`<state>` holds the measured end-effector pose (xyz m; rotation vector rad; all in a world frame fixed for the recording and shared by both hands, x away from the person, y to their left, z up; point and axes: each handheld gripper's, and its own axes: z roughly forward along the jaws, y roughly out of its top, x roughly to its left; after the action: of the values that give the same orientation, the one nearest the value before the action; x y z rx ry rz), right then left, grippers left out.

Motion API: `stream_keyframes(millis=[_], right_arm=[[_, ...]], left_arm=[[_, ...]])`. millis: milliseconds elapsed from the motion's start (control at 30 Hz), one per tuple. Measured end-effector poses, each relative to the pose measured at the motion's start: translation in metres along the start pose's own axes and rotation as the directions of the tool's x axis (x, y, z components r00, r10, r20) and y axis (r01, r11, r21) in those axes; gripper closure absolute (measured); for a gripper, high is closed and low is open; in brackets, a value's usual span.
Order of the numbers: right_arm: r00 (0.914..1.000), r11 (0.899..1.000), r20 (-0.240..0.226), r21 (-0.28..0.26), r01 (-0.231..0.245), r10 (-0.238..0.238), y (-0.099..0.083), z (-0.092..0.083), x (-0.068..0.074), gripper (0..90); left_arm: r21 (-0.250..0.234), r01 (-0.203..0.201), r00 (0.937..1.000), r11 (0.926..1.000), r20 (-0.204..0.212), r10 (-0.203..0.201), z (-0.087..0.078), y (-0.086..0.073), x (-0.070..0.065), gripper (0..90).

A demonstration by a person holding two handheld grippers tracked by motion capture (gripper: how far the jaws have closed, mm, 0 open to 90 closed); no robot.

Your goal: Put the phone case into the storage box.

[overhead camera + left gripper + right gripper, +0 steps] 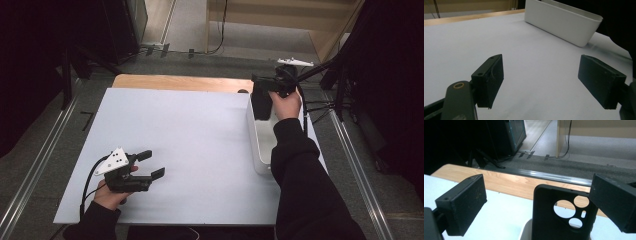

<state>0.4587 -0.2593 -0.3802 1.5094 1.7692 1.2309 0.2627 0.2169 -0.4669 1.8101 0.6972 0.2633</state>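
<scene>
Above the far end of the white bin [260,150], at the table's right edge, a black phone case [559,217] hangs upright with its lower end down inside the bin. From the right gripper view its back faces the camera, showing 3 round camera cut-outs and 1 small slot. The right gripper [265,87] is over the bin, held by a hand in a black sleeve. Its 2 jaws stand wide apart; the case's right edge lies against the right-hand jaw, while a clear gap separates the case from the left-hand jaw. Whether the pads actually press on the case, I cannot tell, since the contact is partly hidden.

Beneath the bin lies a pale sheet [190,145] covering most of the wooden table [175,82], whose bare strip runs along the far edge.

Well apart, near the front left corner of the sheet, the left gripper [152,165] hovers just over the surface, pointing toward the bin. Its 2 jaws are spread wide with nothing between them and nothing touching the pads; the left gripper view shows bare sheet in the gap and the bin's long side wall farther off.
</scene>
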Motion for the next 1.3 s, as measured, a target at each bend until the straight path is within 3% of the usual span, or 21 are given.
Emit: stream_keyframes(millis=[267,433,500,767,967,1300], right_arm=[[0.9980,1.000,-0.063,0.005,0.001,-0.001,-0.005,-0.010,0.006,0.4],[0.9961,0.999,-0.081,0.015,0.035,-0.034,-0.007,-0.018,0.010,0.6],[0.9955,0.999,-0.087,0.016,0.038,-0.037,-0.009,-0.022,0.011,12.5],[0.9902,0.996,-0.114,0.031,0.084,-0.080,-0.018,-0.031,0.018,12.8],[0.9875,0.997,-0.144,0.027,0.068,-0.064,-0.024,-0.041,0.024,20.9],[0.9747,0.996,-0.208,0.021,0.088,-0.082,-0.045,-0.051,0.041,20.9]], left_arm=[[-0.002,0.000,1.0000,1.0000,-0.007,0.000,0.000,0.000,0.001,20.6],[-0.002,-0.001,1.0000,1.0000,-0.006,0.001,0.000,0.000,0.000,20.6],[0.000,-0.003,1.0000,1.0000,-0.006,0.003,0.000,0.000,0.001,20.6],[0.002,-0.004,1.0000,1.0000,-0.005,0.004,0.000,0.001,0.000,20.6],[0.005,-0.003,1.0000,1.0000,-0.007,0.003,0.000,0.000,0.001,20.6],[0.005,-0.003,1.0000,1.0000,-0.004,0.003,0.001,0.000,0.000,20.6]])
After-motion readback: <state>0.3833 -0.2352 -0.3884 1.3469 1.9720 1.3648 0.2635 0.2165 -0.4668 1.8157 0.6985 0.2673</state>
